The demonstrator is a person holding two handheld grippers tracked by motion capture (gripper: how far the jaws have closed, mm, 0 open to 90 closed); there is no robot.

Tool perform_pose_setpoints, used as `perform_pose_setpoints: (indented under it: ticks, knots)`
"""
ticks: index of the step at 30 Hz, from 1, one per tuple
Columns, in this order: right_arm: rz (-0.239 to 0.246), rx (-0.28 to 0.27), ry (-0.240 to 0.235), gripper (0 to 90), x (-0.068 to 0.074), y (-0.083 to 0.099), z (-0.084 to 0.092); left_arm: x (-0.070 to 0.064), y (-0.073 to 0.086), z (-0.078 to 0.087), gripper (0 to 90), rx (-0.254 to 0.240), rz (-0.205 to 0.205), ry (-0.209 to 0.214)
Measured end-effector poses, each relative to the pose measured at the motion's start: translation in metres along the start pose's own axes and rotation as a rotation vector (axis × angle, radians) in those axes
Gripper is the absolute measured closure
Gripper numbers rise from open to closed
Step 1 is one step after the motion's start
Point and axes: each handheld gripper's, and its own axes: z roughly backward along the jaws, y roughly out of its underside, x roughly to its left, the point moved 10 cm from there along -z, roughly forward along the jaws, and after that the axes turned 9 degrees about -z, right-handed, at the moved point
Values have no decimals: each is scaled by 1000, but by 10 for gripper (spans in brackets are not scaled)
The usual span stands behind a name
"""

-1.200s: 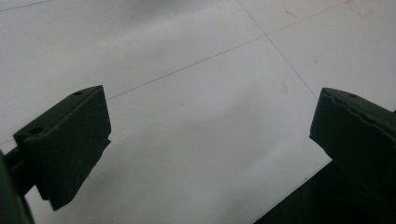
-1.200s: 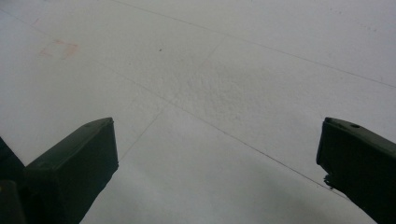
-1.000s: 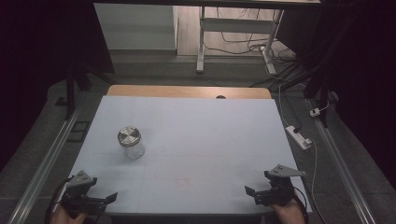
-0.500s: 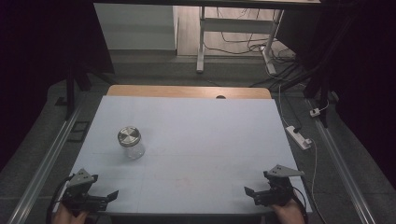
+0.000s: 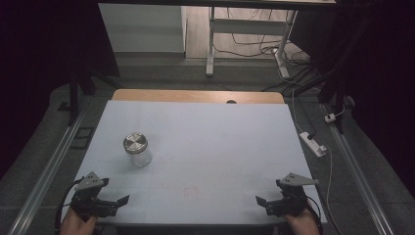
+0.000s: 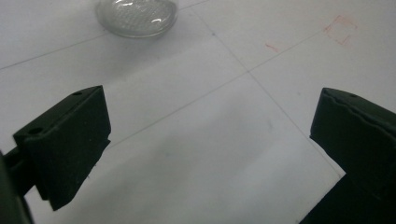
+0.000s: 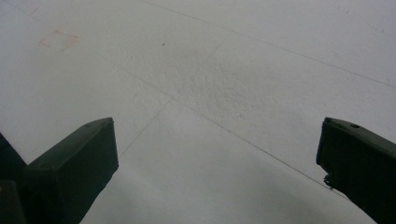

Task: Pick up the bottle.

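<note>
Stood on the left half of the white table: a glass jar with a metal lid. Rested near the front edge, jaws wide apart, holding nothing: left gripper and right gripper. Best to reach slowly, grab around the glass, not the lid.

The high view looks forward and down from above the near edge of the bench, taking in its whole white top and the floor beyond. The left gripper view sits low and close over the bench, facing a glass jar at its upper left; the same jar stands left of centre in the high view. The right gripper view likewise hovers close above bare bench surface.
</note>
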Motion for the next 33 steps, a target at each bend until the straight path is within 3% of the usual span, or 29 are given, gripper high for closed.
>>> perform_pose_setpoints:
  ticks: [5,19,33]
  knots:
    - [4,3,-3,0,1,0,0,3,-4,-5,0,-11,-24,7]
    - [17,13,0,0,2,1,-1,15,-17,-15,0,-64,2,11]
    - [15,18,1,0,1,1,-2,29,-34,-31,0,-49,4,-15]
